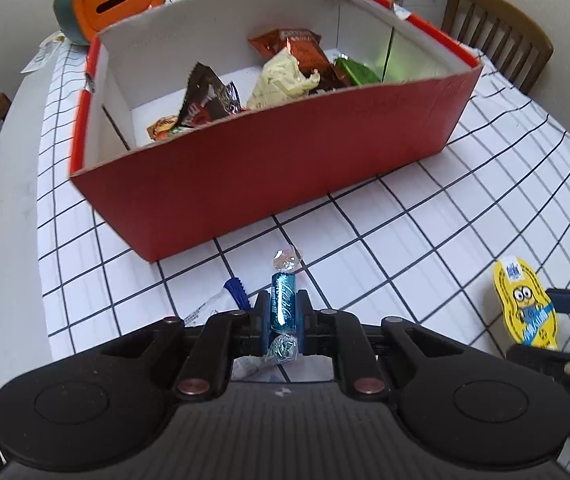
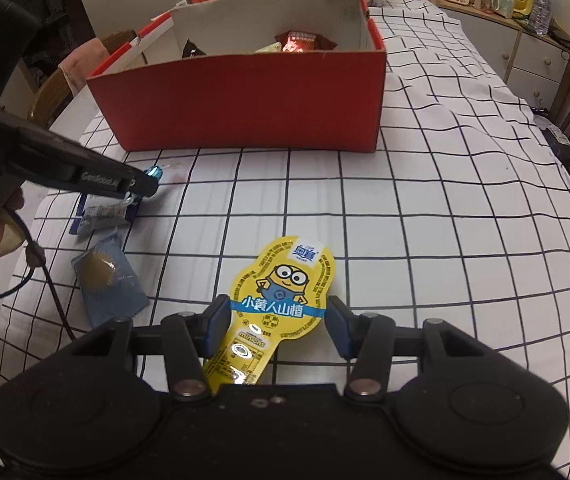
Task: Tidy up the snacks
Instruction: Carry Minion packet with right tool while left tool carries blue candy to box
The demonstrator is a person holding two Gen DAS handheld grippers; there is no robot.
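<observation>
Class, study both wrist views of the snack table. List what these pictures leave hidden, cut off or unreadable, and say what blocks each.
- Left wrist view: red box floor near its front wall, hidden by that wall.
- Left wrist view: white-and-blue packet, mostly behind the left gripper.
- Right wrist view: yellow cartoon snack pack, lower end under the right gripper body.
- Right wrist view: blue candy, wrapper print too small.

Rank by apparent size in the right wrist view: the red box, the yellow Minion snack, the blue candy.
1. red box
2. yellow Minion snack, enlarged by nearness to the camera
3. blue candy, mostly hidden by the left hand-held gripper
</observation>
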